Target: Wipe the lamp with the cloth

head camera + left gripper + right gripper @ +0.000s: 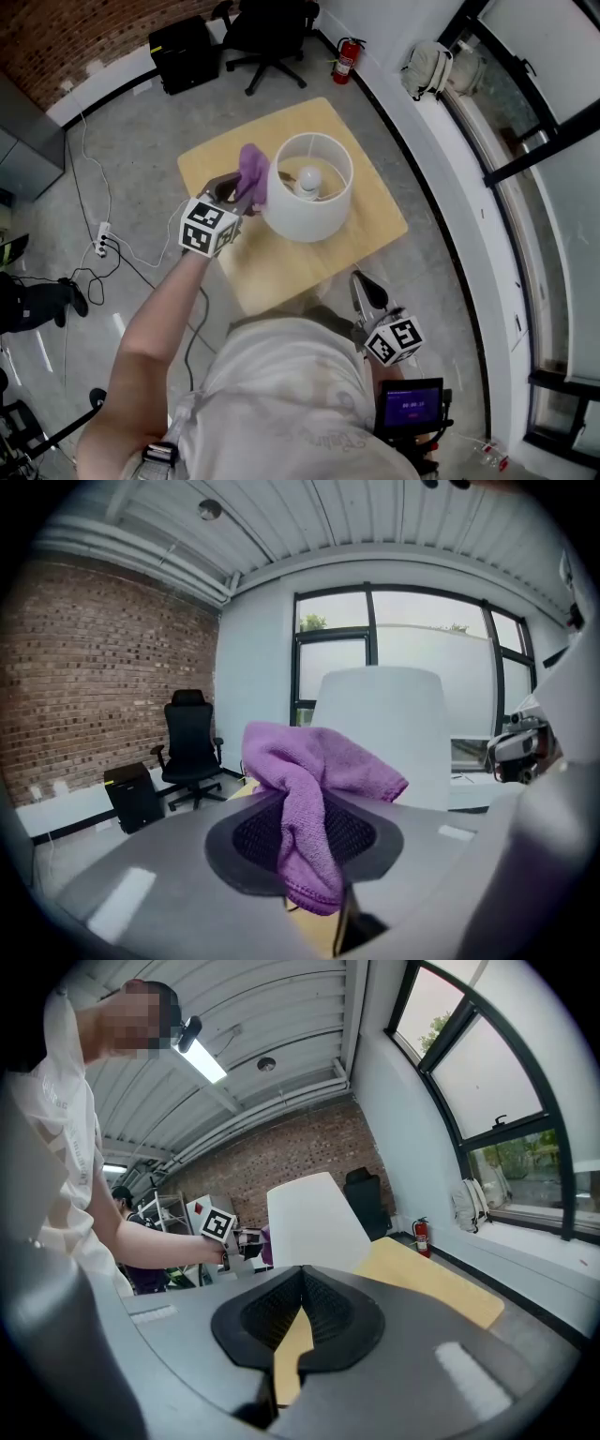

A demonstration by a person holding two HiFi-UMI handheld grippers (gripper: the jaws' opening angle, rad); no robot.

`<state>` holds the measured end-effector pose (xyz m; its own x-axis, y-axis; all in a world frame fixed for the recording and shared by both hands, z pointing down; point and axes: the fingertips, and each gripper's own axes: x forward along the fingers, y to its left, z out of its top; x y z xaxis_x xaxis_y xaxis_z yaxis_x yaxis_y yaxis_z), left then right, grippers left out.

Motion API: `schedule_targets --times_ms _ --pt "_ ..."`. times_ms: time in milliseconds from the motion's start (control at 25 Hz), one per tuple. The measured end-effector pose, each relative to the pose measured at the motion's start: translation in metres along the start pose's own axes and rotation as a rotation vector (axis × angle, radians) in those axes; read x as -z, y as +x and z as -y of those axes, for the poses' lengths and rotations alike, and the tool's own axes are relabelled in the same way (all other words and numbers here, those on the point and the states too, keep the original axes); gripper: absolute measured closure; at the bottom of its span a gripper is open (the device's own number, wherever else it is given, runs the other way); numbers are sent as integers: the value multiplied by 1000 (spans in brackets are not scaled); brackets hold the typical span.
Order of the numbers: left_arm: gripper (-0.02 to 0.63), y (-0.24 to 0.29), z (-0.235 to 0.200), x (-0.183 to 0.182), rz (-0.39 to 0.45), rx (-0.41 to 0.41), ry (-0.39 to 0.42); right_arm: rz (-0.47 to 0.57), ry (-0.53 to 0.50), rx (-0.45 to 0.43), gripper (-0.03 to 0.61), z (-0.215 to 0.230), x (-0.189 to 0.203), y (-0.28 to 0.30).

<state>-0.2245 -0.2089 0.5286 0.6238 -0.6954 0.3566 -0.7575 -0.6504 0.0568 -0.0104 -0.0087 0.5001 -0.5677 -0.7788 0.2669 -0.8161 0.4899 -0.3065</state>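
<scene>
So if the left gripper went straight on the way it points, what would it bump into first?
Most likely the white lampshade. It stands straight ahead of the left gripper, just past the purple cloth pinched in its jaws. I can't tell exactly how close it is.

A small square table [281, 272] of pale wood stood on a grey concrete floor [141, 131]. A white lamp [305, 217] with a drum shade stood upright near its middle, bulb visible from above

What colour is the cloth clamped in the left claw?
Purple. The soft purple microfibre cloth shows clearest in the left gripper view.
</scene>
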Motion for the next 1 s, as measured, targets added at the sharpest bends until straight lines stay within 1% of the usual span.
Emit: schedule_targets --times_ms 80,280,360,440,560,640,720,800,880,920,1000 --pt "514 1 1 11 -33 -4 5 -4 6 -6 565 0 2 0" --pt "514 -1 2 32 -95 -18 -39 -3 20 -50 565 -4 0 11" --pt "512 0 -1 33 -82 -14 -66 -7 23 -73 565 -5 0 18" --pt "511 0 -9 25 -47 -21 -81 -9 23 -92 565 -2 -2 24" --pt "509 -6 -21 -2 33 -38 -85 -13 17 -101 565 8 -7 25" --pt "509 -14 -25 -30 106 -27 -74 -13 24 -93 565 18 -8 22" --pt "509 -22 -24 -64 190 7 -45 -13 30 -88 565 28 -10 20" --pt "509 -26 -19 -98 260 61 -1 -13 35 -88 565 37 -12 19" --pt "509 -25 -10 -123 288 124 56 -4 47 -90 565 46 -12 21" --pt "509 -22 -7 -130 285 150 85 -1 52 -92 565 48 -13 22" --pt "509 -13 -5 -133 249 177 132 2 59 -99 565 52 -15 25"
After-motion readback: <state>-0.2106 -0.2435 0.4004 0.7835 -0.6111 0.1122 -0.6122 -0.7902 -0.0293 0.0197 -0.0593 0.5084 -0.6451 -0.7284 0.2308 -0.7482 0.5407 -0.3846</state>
